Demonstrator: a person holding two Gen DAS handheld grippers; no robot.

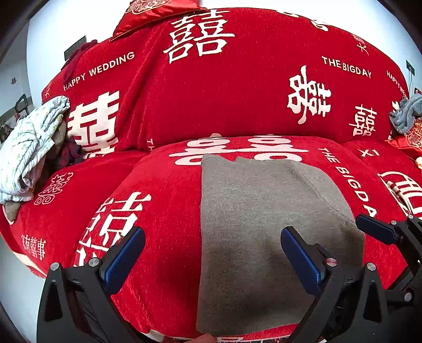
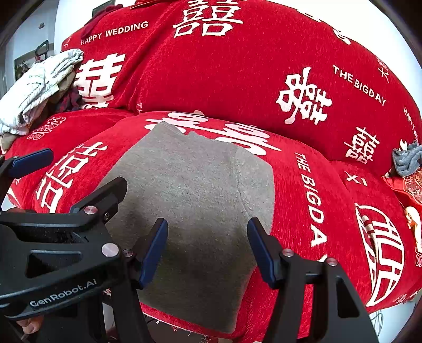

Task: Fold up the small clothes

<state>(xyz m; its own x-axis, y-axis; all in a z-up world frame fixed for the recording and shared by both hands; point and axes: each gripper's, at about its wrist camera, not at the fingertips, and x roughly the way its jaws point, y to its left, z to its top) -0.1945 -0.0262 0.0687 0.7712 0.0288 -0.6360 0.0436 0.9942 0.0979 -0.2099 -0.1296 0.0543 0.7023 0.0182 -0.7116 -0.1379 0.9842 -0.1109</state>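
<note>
A grey knit garment lies flat and folded on the middle seat cushion of a red sofa; it also shows in the right wrist view. My left gripper is open and empty, hovering over the garment's near left edge. My right gripper is open and empty, above the garment's near right part. The right gripper's blue finger shows at the right of the left wrist view. The left gripper's body shows at the left of the right wrist view.
The red sofa cover has white characters and lettering. A pile of pale printed clothes lies on the left seat, also in the right wrist view. A blue-grey cloth lies at the far right. A red cushion sits on top.
</note>
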